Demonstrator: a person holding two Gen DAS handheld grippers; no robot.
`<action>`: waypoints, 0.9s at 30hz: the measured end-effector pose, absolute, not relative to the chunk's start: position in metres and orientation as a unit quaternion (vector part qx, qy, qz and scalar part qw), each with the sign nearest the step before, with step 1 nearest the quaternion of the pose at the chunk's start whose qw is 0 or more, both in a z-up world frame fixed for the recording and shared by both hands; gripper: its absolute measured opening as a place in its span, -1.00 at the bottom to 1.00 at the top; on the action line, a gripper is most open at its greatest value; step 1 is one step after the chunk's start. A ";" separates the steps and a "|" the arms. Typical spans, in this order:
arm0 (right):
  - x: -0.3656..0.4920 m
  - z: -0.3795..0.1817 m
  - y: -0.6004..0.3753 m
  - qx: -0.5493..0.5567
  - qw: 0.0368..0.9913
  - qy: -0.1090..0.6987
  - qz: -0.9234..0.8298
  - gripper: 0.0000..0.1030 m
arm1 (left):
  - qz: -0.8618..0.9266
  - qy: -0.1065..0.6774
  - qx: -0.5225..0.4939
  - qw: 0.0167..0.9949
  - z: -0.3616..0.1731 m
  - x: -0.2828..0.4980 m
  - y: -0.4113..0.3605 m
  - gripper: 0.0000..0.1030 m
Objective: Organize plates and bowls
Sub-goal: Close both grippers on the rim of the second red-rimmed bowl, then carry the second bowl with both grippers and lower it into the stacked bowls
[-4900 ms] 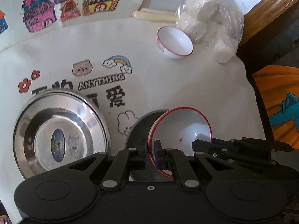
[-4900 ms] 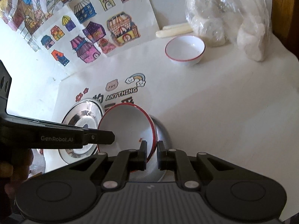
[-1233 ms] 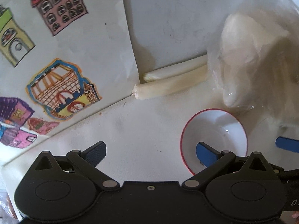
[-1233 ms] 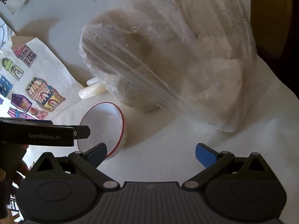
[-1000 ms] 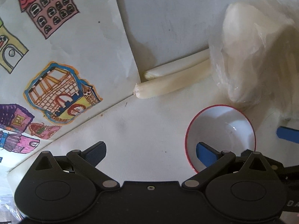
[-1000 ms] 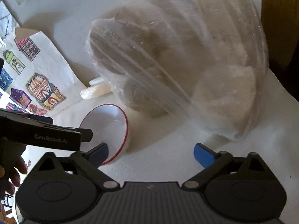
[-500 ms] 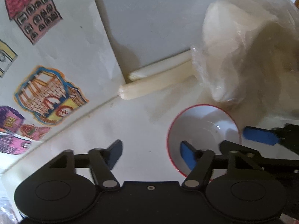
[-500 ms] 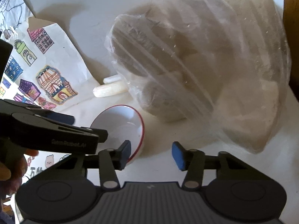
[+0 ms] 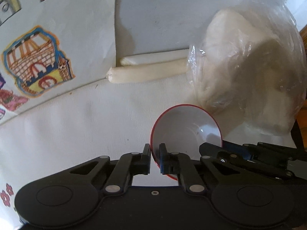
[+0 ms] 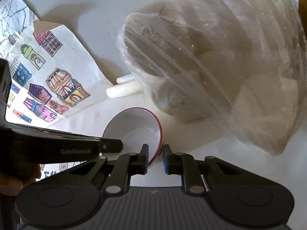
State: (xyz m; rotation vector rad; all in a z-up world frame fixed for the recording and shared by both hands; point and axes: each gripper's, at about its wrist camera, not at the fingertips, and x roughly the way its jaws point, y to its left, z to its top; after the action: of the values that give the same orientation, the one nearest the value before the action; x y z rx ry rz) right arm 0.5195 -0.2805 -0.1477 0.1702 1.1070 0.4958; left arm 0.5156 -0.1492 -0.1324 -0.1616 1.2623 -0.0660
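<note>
You've got 1 bowl (image 9: 187, 128) on the cloth (image 9: 76, 126), just beside 1 bag (image 9: 249, 80) and near 2 white rolls (image 9: 145, 72). Your L gripper (image 9: 155, 158) pinches its left rim. Your R gripper (image 10: 155, 158) is closing w/ the right rim between its jaws.

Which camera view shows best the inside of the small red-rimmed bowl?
The left wrist view: the small bowl shows nearly its whole inside. In the right wrist view, the left gripper hides its left part.
</note>
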 end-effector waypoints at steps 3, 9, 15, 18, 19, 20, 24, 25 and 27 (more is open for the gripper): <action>0.514 -0.147 -0.285 0.080 0.816 0.523 0.233 -0.70 | -0.032 0.590 -0.076 0.803 -0.133 0.508 -0.152 -0.85; 0.497 -0.141 -0.293 0.088 0.814 0.525 0.231 -0.72 | -0.037 0.586 -0.103 0.803 -0.135 0.498 -0.143 -0.87; 0.478 -0.124 -0.300 0.083 0.820 0.515 0.237 -0.72 | -0.048 0.572 -0.116 0.811 -0.123 0.476 -0.141 -0.88; 0.468 -0.116 -0.304 0.080 0.822 0.510 0.240 -0.72 | -0.054 0.565 -0.121 0.814 -0.117 0.461 -0.141 -0.89; 0.466 -0.112 -0.304 0.082 0.822 0.511 0.240 -0.72 | -0.057 0.563 -0.122 0.815 -0.112 0.456 -0.142 -0.89; 0.462 -0.108 -0.305 0.086 0.821 0.511 0.239 -0.72 | -0.060 0.562 -0.124 0.816 -0.109 0.452 -0.141 -0.89; 0.448 -0.096 -0.311 0.103 0.820 0.514 0.230 -0.72 | -0.075 0.556 -0.120 0.819 -0.092 0.436 -0.145 -0.88; 0.445 -0.093 -0.311 0.104 0.820 0.514 0.229 -0.71 | -0.079 0.556 -0.118 0.819 -0.089 0.432 -0.145 -0.88; 0.437 -0.087 -0.311 0.104 0.821 0.514 0.225 -0.71 | -0.084 0.554 -0.118 0.820 -0.086 0.427 -0.145 -0.88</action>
State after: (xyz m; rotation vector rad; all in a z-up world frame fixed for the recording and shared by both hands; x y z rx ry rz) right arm 0.4369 -0.3110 -0.0874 0.2203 1.0933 0.4796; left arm 0.4267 -0.1450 -0.0859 -0.2508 1.1798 -0.1795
